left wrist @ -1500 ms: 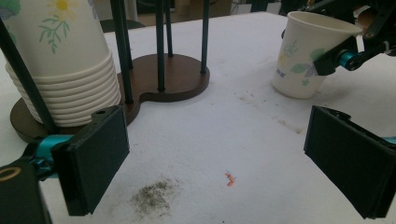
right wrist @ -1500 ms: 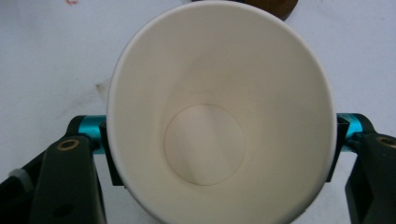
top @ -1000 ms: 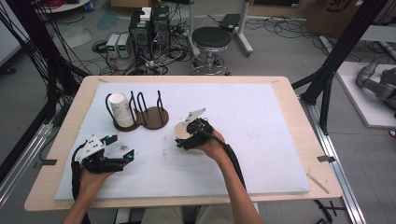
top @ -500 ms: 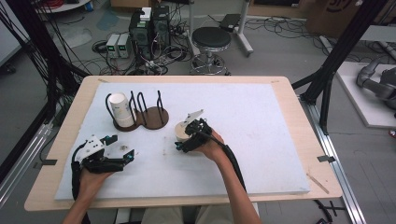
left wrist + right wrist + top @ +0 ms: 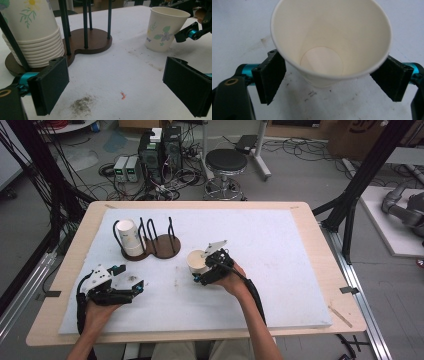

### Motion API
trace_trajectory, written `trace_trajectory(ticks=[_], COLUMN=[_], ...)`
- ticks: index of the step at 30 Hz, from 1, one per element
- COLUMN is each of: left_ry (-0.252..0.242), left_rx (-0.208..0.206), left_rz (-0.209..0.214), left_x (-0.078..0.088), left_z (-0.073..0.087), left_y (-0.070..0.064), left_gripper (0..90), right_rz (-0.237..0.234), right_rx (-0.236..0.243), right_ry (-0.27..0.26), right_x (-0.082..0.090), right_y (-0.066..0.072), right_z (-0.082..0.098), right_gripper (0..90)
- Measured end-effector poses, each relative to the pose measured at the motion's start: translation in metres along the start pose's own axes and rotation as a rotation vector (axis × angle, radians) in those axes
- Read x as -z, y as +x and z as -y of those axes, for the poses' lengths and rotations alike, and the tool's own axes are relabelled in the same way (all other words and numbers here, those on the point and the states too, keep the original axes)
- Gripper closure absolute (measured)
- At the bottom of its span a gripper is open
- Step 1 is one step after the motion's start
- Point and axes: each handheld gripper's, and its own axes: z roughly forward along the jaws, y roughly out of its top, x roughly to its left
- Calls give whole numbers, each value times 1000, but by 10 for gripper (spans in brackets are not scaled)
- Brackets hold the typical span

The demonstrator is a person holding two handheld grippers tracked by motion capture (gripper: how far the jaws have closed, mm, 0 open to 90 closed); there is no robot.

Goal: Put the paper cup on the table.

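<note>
The right claw (image 5: pixel 329 82) had just been opening and stood spread wide w/ the paper cup (image 5: pixel 329 42) between its jaws, pads clear of the wall on both sides; the cup stood upright on the white bench (image 5: pixel 280 250) cover, near the wooden cup rack (image 5: pixel 162 245) w/ its stack of cups (image 5: pixel 128 237). Main risk as I judged it: the cup was light and empty, so a pad brushing the rim on the way out could tip it or drag it sideways. Pulling back at a slant would do that, esp. since the rim flared wider than the base. The left claw (image 5: pixel 117 82) lay open on the bench, holding nothing, well apart from the cup, so little risk there.
</note>
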Motion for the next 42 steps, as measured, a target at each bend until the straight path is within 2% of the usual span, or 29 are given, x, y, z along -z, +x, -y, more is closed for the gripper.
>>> trace_trajectory(ticks=[10,16,19,31,35,42], left_ry=[-3,-6,-5,-6,-6,-7], left_rx=[4,5,4,1,2,8], left_rz=[0,-2,-3,-3,-2,-3], left_x=[0,0,0,1,1,0], left_z=[0,0,0,0,0,0], left_y=[0,0,0,0,0,0], left_gripper=[67,67,67,67,67,67], right_rz=[23,44,43,89,128,195], right_rx=[-36,-60,-85,-158,-174,-241], right_ry=[-44,-91,-100,-174,-210,-267], right_x=[16,26,30,50,59,78], right_y=[0,0,-2,-6,-6,-12], right_z=[18,32,40,65,76,99], right_gripper=[162,162,162,162,163,163])
